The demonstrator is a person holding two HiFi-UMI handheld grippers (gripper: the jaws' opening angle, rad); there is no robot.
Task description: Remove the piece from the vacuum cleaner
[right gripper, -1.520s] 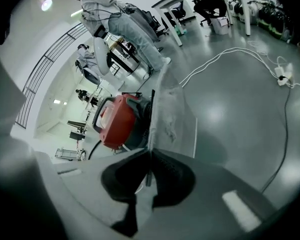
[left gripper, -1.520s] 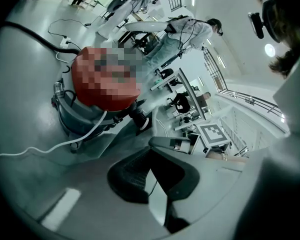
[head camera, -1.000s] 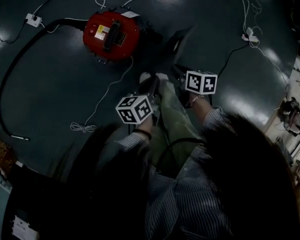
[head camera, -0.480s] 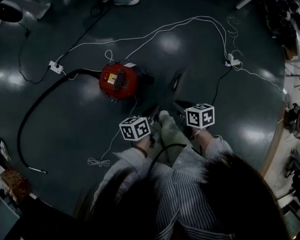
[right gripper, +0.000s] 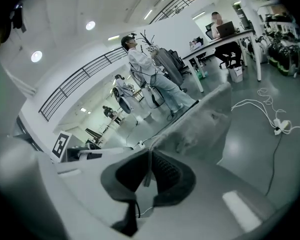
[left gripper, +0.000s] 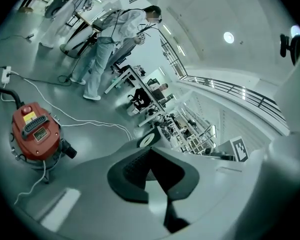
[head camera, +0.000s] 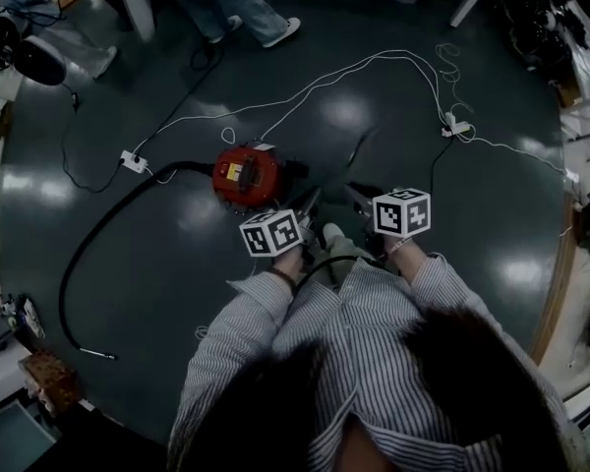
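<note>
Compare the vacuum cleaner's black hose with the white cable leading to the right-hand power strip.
The black hose is thick and dark; the white cable is thin and pale. The hose curves left of the vacuum cleaner; the cable arcs beyond it to the right. Both lie on the floor.

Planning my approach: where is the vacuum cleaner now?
In the head view, the red vacuum cleaner sits on the floor left of centre, its black hose curving away leftward.

Big open lab hall: glossy grey-green floor (head camera: 128, 264), trailing white cables (head camera: 374, 59), white laptop table (right gripper: 235, 35), metal balcony railing (right gripper: 77, 83).
</note>
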